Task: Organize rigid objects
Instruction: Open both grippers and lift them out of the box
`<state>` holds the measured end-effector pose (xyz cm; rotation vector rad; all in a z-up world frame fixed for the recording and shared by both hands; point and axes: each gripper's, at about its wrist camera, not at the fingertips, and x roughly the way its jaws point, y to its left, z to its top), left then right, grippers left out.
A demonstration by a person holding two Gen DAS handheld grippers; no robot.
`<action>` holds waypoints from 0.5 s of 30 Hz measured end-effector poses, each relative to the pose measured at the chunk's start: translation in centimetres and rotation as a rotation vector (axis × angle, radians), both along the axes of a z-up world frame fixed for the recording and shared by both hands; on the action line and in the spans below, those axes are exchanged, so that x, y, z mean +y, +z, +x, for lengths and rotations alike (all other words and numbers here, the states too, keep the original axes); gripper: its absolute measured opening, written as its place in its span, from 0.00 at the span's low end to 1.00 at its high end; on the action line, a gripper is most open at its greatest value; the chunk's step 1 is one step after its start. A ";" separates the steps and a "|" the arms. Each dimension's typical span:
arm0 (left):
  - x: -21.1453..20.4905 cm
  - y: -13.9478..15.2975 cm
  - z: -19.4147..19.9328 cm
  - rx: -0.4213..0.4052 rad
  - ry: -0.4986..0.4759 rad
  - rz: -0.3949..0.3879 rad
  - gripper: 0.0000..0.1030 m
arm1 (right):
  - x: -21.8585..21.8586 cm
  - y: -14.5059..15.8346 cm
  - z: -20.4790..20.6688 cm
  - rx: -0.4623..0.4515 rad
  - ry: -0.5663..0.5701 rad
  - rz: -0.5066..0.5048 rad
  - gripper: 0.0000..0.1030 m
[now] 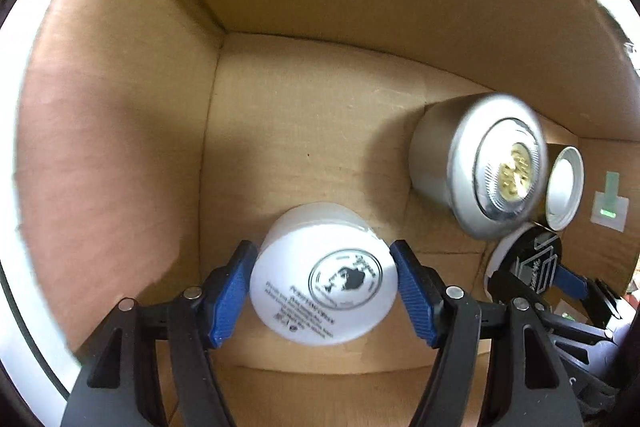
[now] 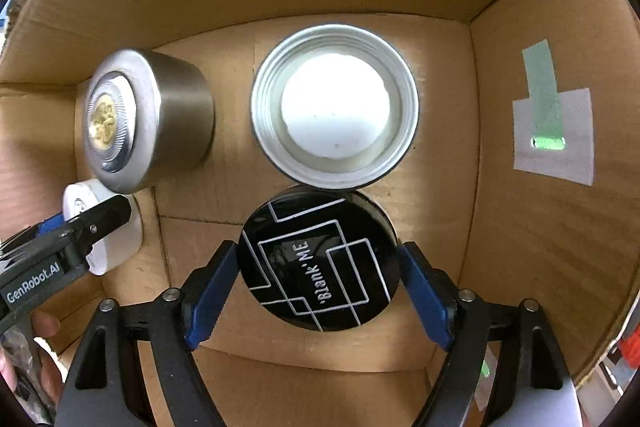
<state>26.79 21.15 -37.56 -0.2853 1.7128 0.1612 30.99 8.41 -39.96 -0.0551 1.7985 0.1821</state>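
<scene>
We are looking down into a cardboard box [image 1: 320,7] through both wrist cameras. Our left gripper [image 1: 323,287] is reaching straight down with its blue pads [image 1: 230,291] standing on either side of a white jar [image 1: 324,279] with a round black emblem and printed text on its face; the pads are right against its rim, but we cannot tell whether they are pressing on it or only touching. The jar is sitting on the box floor near the left wall. Our right gripper [image 2: 318,287] is straddling a black jar [image 2: 318,263] lettered "Blank ME" with white line patterns; its blue pads [image 2: 208,291] are standing spread, with a thin gap showing on each side of the jar, so nothing is being pinched. Just beyond the black jar, touching its edge, an open metal tin [image 2: 334,107] is showing a white inside. To its left a silver canister [image 2: 148,119] with a gold centre on its cap is standing near the back wall. A grey-and-green sticker [image 2: 554,135] is clinging to the right wall.
</scene>
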 end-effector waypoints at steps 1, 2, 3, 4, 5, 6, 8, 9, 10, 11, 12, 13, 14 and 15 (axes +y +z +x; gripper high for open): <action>-0.1 0.4 -0.1 -0.006 0.002 0.001 0.66 | 0.0 0.3 0.0 -0.002 0.004 0.000 0.81; -0.3 1.0 -0.3 -0.015 0.007 -0.001 0.67 | 0.2 0.8 -0.1 -0.007 0.009 0.000 0.81; -0.4 1.5 -0.5 -0.022 0.009 -0.006 0.69 | 0.4 1.3 -0.2 -0.012 0.015 -0.001 0.82; -0.4 2.0 -0.6 -0.030 0.010 -0.010 0.71 | 0.5 1.8 -0.3 -0.019 0.021 0.000 0.82; -0.5 2.6 -0.8 -0.039 0.010 -0.010 0.71 | 0.3 2.4 -1.1 -0.026 0.026 0.001 0.83; -0.5 3.3 -1.0 -0.052 0.012 -0.010 0.71 | 0.4 3.0 -1.3 -0.036 0.032 0.001 0.84; -0.5 4.6 -1.4 -0.076 0.020 -0.010 0.72 | 0.8 4.1 -1.7 -0.053 0.047 0.002 0.87; -0.4 5.2 -1.8 -0.087 0.024 -0.009 0.72 | 0.9 4.7 -1.9 -0.059 0.051 0.006 0.88; -0.3 5.9 -2.3 -0.101 0.027 -0.008 0.72 | 0.9 5.3 -2.1 -0.065 0.053 0.011 0.89; -0.2 6.6 -2.7 -0.111 0.029 -0.006 0.73 | 0.9 5.8 -2.4 -0.072 0.056 0.011 0.91; -0.1 7.2 -2.9 -0.121 0.030 -0.004 0.81 | 0.9 6.2 -2.6 -0.078 0.056 0.010 0.93; -0.2 7.7 -3.3 -0.132 0.030 -0.002 0.87 | 0.8 6.7 -2.9 -0.085 0.053 0.017 0.94; -0.1 8.4 -3.6 -0.146 0.029 -0.002 0.88 | 1.0 7.1 -3.3 -0.088 0.053 0.022 0.96; -0.3 8.9 -3.8 -0.157 0.029 -0.002 0.88 | 1.0 7.5 -3.6 -0.090 0.054 0.027 1.00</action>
